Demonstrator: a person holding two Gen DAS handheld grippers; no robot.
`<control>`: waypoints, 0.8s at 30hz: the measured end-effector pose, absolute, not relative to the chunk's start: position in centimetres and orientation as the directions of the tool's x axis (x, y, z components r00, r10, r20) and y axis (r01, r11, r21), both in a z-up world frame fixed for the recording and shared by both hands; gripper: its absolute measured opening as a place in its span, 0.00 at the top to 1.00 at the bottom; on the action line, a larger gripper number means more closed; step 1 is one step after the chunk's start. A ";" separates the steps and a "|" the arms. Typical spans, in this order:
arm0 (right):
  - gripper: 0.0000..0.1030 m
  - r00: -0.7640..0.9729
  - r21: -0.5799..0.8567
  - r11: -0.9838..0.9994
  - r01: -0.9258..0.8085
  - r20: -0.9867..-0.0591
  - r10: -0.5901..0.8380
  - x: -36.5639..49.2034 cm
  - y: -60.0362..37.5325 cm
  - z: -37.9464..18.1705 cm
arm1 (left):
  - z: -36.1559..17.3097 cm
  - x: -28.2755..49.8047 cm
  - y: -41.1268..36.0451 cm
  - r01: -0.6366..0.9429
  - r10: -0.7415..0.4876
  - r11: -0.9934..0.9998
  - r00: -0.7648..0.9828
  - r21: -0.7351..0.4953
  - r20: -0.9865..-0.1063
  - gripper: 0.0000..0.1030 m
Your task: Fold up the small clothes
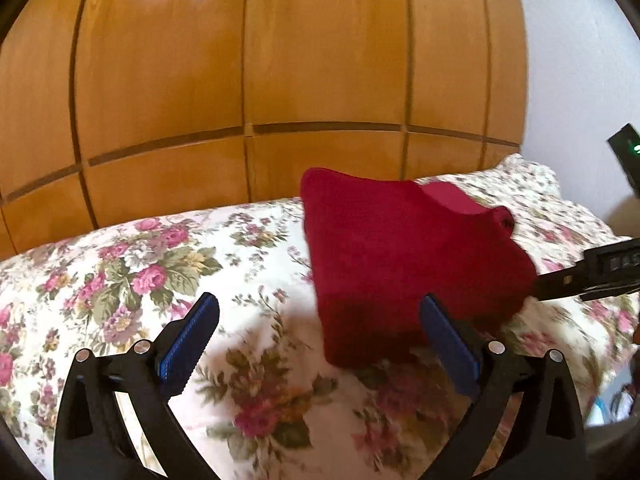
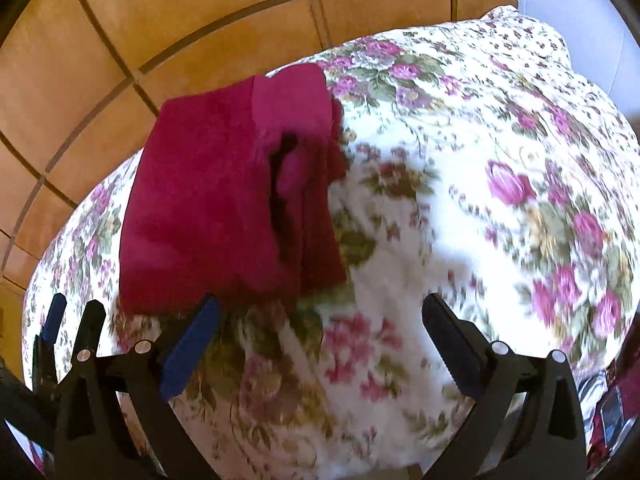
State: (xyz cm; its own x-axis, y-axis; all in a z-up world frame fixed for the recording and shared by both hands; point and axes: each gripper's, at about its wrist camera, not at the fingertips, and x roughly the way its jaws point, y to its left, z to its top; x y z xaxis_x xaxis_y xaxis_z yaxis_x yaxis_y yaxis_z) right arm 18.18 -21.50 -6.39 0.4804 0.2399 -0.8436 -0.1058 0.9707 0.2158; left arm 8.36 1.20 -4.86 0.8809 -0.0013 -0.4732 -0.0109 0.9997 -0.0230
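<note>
A folded dark-red knitted garment (image 2: pixel 224 200), soft and blocky, lies mid-frame on the quilted floral bed cover (image 2: pixel 460 200). Left tool (image 1: pixel 320 332) and right tool (image 2: pixel 320 328) both gape wide, empty.

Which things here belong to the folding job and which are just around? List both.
Job:
- red garment, lying folded on the bed
- left gripper, open, empty
- right gripper, open, empty

Just around:
- floral bedspread
- wooden wardrobe
- white wall
</note>
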 end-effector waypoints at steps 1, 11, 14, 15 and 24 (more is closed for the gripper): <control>0.02 0.491 0.209 0.973 -0.099 -0.840 0.231 17.6 -21.5 -6.4 | -4.7 7.9 1.2 -0.005 -0.011 0.999 0.877 -0.033 -0.480 0.04; 0.02 0.565 0.172 0.985 -0.014 -0.811 0.149 12.3 -21.8 -7.7 | -3.9 5.3 1.7 -0.098 0.082 0.995 0.859 -0.005 -0.505 0.04; 0.02 0.562 0.166 0.986 -0.026 -0.813 0.152 11.9 -21.3 -8.0 | -4.0 5.2 1.9 -0.096 0.071 0.995 0.849 -0.021 -0.524 0.04; 0.02 0.567 0.162 0.986 -0.030 -0.810 0.150 11.7 -21.2 -8.0 | -4.0 5.1 1.9 -0.095 0.069 0.995 0.846 -0.023 -0.529 0.04; 0.02 0.606 0.149 0.988 -0.027 -0.784 0.135 11.5 -21.4 -7.2 | -4.3 5.0 1.9 -0.105 0.082 0.994 0.834 -0.011 -0.545 0.04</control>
State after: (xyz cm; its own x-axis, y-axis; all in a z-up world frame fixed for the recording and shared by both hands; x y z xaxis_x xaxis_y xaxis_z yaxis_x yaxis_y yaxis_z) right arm 11.47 -21.37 -7.24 0.6060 0.1348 -0.7839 -0.0269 0.9884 0.1492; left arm 5.02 1.88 -4.32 0.8343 0.0823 -0.5452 -0.1055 0.9944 -0.0114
